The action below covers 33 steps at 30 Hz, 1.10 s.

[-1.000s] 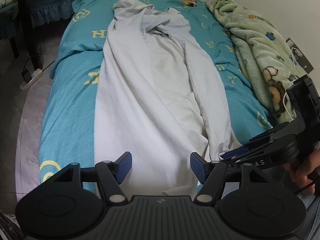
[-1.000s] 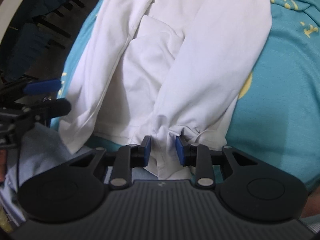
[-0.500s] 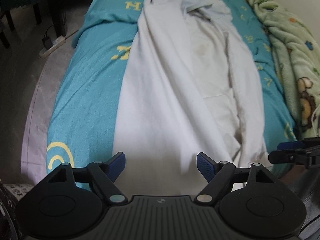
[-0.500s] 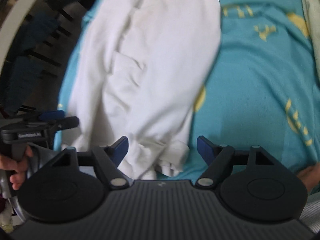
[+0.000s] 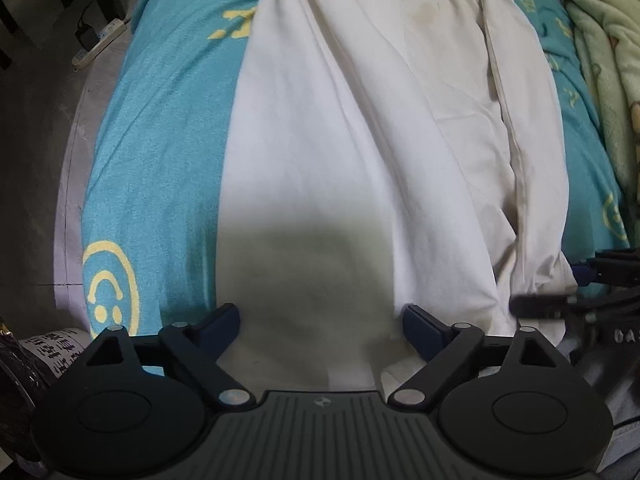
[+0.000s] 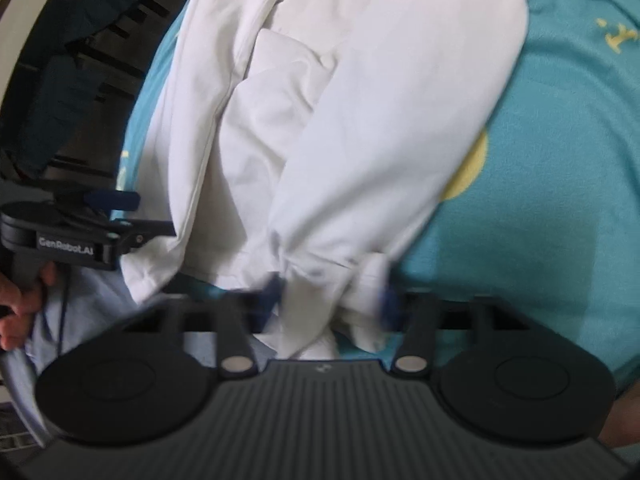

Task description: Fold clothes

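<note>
Left gripper (image 5: 320, 330) sits wide open right over the near hem of the white garment (image 5: 360, 140), fingers straddling a flat stretch of cloth and holding nothing. Right gripper (image 6: 328, 300) is blurry, but its blue pads look set apart around the bunched corner of the same garment, and whether they've actually pinched it can't be told from that smear. The garment lies lengthwise down the middle of the bed, on the teal sheet (image 5: 160, 140), with one side already lapped over the middle. To do this step well, the person probably wants both grippers to grab the hem at matching corners, pinching all the layers, then lift evenly so the fold lands straight. Room-wise, the bed's near edge is right under both tools, so cloth could slide off toward the person. A green blanket (image 5: 600, 40) crowds the right side; the left has bare sheet to work with.
</note>
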### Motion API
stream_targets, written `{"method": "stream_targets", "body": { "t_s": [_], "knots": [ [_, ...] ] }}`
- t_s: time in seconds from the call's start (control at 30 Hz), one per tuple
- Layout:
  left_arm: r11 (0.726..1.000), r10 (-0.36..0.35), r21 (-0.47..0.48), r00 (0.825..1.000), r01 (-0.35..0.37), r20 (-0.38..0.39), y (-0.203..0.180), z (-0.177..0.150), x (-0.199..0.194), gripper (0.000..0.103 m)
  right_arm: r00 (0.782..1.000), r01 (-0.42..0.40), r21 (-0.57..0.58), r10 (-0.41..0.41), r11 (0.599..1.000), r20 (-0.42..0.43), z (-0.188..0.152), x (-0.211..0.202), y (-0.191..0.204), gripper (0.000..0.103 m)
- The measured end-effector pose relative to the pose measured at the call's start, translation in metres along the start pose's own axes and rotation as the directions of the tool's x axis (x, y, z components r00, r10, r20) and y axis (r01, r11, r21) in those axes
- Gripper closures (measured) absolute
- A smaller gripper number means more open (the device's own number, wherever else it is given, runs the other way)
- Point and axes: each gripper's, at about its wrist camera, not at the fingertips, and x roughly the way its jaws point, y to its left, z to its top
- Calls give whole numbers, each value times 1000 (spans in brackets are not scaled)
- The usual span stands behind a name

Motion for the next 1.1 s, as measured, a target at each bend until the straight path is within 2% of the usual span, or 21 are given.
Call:
{"method": "stream_targets", "body": {
  "t_s": [0.07,0.13,0.2,0.27,0.33,0.4,0.5,0.6,0.73,0.8,0.83,0.87,0.9,0.93,1.0,1.03,1.1],
  "knots": [
    [1000,23,22,1000,-23,2,-4,-4,-2,34,1000,-3,-16,3,1000,19,0,-3,2,84],
    [1000,2,19,1000,-2,13,-2,-7,-8,39,999,-12,-27,13,1000,44,-1,-10,3,85],
    [999,-46,-7,997,47,64,5,-11,-20,35,997,-25,-30,27,999,69,-3,-18,3,85],
    [998,-34,-43,991,40,128,16,-17,-33,17,994,-48,-19,50,999,96,-5,-26,-3,86],
    [995,-11,-100,988,27,152,28,-19,-39,16,991,-71,-3,71,997,113,-5,-31,-9,86],
    [990,-12,-136,992,30,127,31,-18,-36,16,989,-85,3,84,996,124,-5,-35,-13,86],
    [988,23,-155,997,-12,69,34,-7,-24,16,987,-99,7,97,995,130,-8,-38,-19,85],
    [991,18,-134,999,-22,-31,27,0,-7,16,985,-114,15,111,993,133,-9,-37,-22,85],
    [995,-5,-97,997,-3,-78,22,-2,-6,18,981,-141,27,136,990,137,-9,-38,-24,85],
    [997,-10,-80,996,2,-90,20,-6,-8,27,979,-155,36,149,987,137,-8,-39,-26,85],
    [998,3,-63,996,-9,-90,18,-7,-10,38,979,-159,33,153,987,138,-8,-40,-25,85],
    [999,9,-41,996,-12,-85,14,-10,-13,54,978,-163,30,157,986,140,-7,-41,-25,85],
    [1000,12,-19,997,-14,-80,11,-12,-16,63,977,-166,27,161,986,142,-7,-42,-24,85],
    [1000,1,6,997,-1,-74,7,-15,-20,83,975,-169,28,164,985,150,-7,-45,-24,85],
    [999,-53,1,999,53,-3,1,-20,-43,89,972,-176,29,169,984,166,-7,-51,-24,85],
    [997,-80,-3,996,80,35,-1,-23,-54,98,970,-179,36,170,983,174,-8,-55,-25,86],
    [991,-135,-7,985,136,110,-6,-29,-78,100,965,-188,45,176,981,195,-8,-64,-26,86]
  ]
}}
